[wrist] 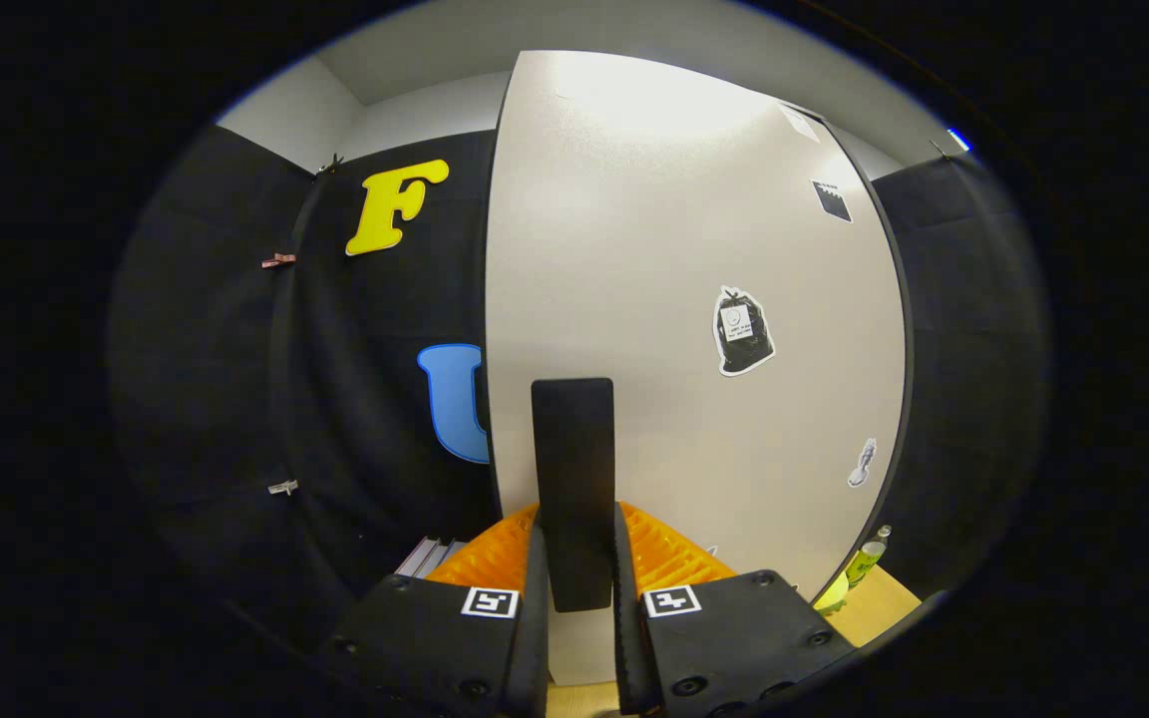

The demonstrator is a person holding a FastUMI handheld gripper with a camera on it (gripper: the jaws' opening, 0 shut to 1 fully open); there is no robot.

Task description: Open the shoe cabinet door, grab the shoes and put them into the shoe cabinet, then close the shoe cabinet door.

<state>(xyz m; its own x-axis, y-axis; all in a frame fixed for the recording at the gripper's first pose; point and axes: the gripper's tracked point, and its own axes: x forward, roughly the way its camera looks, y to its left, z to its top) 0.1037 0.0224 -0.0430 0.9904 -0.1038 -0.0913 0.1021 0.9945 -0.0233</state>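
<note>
Hand-held gripper (pixel 574 598) is closed down on the door handle (pixel 573 479), a dark flat upright bar. The handle sits between the two fingers (pixel 533 598), which flank its lower part on both sides. Both fingers look pressed against it, with hardly any gap left, though the fisheye distortion makes actual contact on the far side hard to confirm. The gap between them is narrow, only as wide as the handle.

The shoe cabinet door (pixel 674 299) is a large pale panel with a dark edge, right in front of the fingers and rising well above them. The handle is mounted on its lower middle. Can't tell from this angle whether the door is shut flush or swung part way.

On the door face there is a sticker of a black bag (pixel 742 331) to the right of the handle and above it, a small dark sticker (pixel 831 199) higher up near the right edge, and a small pale one (pixel 863 464) lower on the right edge.

Orange ribbed parts (pixel 495 553) of the gripper body show on either side of the handle, just behind the fingers. A wooden floor (pixel 874 603) strip is visible at the door's lower right, with a yellow-green bottle (pixel 866 560) standing there against the door's edge.
</note>
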